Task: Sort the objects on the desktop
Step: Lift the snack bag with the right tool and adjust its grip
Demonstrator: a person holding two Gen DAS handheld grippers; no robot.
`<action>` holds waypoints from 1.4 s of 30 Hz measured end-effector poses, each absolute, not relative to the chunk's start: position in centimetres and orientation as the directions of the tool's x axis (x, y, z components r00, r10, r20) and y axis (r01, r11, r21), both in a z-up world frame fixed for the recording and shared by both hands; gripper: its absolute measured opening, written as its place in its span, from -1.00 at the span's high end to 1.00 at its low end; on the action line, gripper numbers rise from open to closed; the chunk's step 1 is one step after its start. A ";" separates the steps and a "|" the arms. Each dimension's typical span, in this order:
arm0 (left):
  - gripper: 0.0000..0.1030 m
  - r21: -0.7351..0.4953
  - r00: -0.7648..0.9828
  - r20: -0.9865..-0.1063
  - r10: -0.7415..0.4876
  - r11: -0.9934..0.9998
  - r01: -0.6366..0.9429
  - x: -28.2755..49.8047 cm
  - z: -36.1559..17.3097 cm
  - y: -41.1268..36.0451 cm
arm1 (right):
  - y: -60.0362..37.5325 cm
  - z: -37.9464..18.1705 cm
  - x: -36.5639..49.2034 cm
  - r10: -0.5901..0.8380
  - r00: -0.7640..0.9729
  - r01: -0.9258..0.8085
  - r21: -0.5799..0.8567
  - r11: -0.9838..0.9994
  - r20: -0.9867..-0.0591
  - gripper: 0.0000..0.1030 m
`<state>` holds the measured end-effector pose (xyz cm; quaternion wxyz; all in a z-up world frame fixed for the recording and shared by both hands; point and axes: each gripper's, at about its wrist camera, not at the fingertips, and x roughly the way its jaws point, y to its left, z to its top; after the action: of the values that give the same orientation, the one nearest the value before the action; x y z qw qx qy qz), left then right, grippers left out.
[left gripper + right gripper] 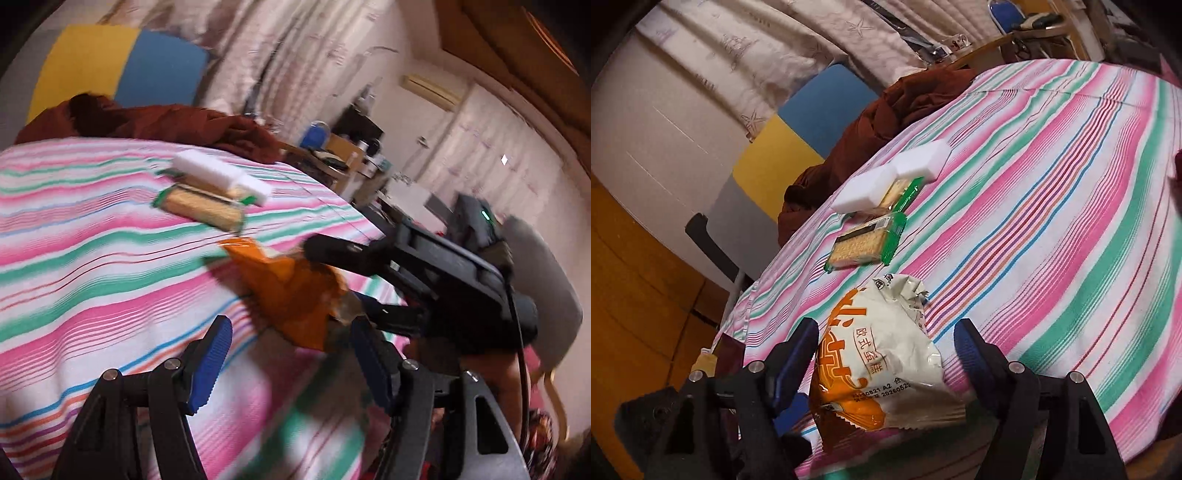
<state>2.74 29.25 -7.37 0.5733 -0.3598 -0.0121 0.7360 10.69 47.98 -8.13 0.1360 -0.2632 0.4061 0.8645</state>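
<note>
An orange and white snack packet point(882, 362) lies on the striped tablecloth point(1052, 206) between the wide-apart fingers of my right gripper point(886, 354), which is open around it. In the left wrist view the same packet point(291, 295) sits under the right gripper's black fingers point(332, 251). My left gripper point(291, 354) is open and empty, just short of the packet. Farther on lie two green cracker packs point(864, 240) point(203, 206) and white sponge blocks point(894, 177) point(218, 170), partly stacked on the crackers.
A dark red cloth point(886, 114) point(166, 125) is heaped at the table's far edge. A blue and yellow panel point(798, 136) stands behind it. A desk with clutter point(343, 151) and a grey chair point(546, 288) stand beyond the table.
</note>
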 end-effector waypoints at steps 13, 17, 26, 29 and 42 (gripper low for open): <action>0.26 -0.389 -0.145 -0.609 0.779 -0.453 -0.802 1.4 -8.2 30.5 | 46.3 -8.0 8.3 -0.022 -0.799 -0.425 0.589 -0.687 -0.602 -0.48; 0.43 -0.404 -0.152 -0.620 0.770 -0.480 -0.779 0.7 -8.4 30.2 | 44.9 -7.9 7.4 -0.030 -0.788 -0.407 0.557 -0.724 -0.615 -0.48; 0.33 -0.465 -0.149 -0.576 0.804 -0.472 -0.749 -0.6 -7.5 29.6 | 46.2 -7.2 8.8 -0.001 -0.808 -0.413 0.568 -0.712 -0.589 -0.48; 0.33 -0.460 -0.143 -0.557 0.818 -0.448 -0.767 -0.8 -7.0 30.3 | 47.6 -7.2 8.4 -0.010 -0.811 -0.421 0.596 -0.684 -0.584 -0.47; 0.36 -0.419 -0.115 -0.570 0.814 -0.408 -0.811 0.3 -7.8 31.3 | 46.9 -7.7 7.1 -0.056 -0.812 -0.392 0.614 -0.685 -0.581 -0.18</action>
<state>0.33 31.30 -7.75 0.5440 -0.3828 -0.0016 0.7467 7.05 46.91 -7.69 0.0965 -0.2913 0.3851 0.8704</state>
